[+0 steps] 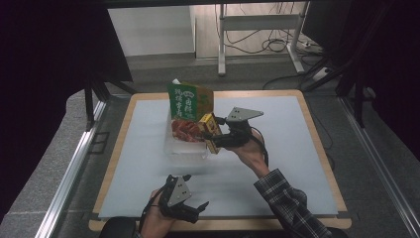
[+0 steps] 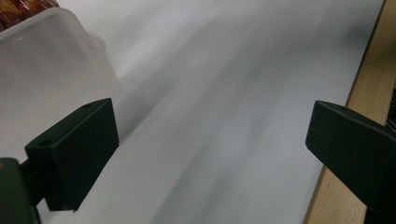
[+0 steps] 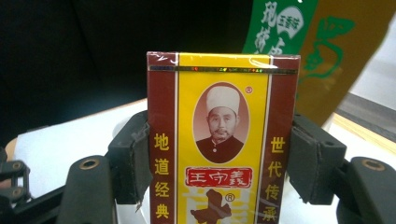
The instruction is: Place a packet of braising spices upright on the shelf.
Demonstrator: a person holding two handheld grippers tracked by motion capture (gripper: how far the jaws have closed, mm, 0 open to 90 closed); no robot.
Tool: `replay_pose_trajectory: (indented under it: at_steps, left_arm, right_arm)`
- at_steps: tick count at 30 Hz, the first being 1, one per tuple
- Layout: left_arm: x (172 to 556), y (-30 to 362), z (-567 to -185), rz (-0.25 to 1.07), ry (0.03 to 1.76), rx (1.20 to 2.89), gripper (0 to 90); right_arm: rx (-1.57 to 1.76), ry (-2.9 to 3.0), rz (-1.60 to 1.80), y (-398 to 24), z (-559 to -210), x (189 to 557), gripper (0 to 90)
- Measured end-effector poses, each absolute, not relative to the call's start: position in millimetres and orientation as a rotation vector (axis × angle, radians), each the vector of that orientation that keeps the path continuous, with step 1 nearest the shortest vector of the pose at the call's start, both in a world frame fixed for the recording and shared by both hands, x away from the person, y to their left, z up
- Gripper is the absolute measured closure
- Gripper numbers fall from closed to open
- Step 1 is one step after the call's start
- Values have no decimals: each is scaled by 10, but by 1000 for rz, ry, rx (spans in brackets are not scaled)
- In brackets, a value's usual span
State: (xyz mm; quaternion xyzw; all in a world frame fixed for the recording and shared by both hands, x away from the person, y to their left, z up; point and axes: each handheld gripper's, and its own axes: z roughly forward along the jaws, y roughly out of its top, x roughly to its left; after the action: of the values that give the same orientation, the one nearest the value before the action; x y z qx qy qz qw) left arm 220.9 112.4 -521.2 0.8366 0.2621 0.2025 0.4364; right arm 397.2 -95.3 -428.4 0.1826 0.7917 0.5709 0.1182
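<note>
Left gripper (image 1: 198,206) nearest, well short of the clear tub (image 1: 173,145), jaws wide apart and empty, right gripper (image 1: 214,138) just beside the tub, clamped on yellow-and-maroon packet (image 3: 223,140), green-and-orange bag (image 1: 190,100) standing in the tub behind.

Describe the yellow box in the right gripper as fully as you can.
The yellow box is a flat carton in glossy film, with maroon side bands, yellow Chinese lettering, an oval portrait and a red label. The right gripper clamps its two side edges, holding it off the table beside the clear tub and green bag.
</note>
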Motion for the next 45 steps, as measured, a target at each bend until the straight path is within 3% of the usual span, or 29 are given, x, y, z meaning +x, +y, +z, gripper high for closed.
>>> replay_pose_trajectory:
  at_steps: [29,45]
  left_arm:
    - [2212,1129,-5211,507,645,2081,22]
    - [2212,1127,-5212,507,642,2085,22]
  right_arm:
    - [439,2296,1785,-348,-4528,4080,317]
    - [455,2284,1824,-351,-4647,4021,319]
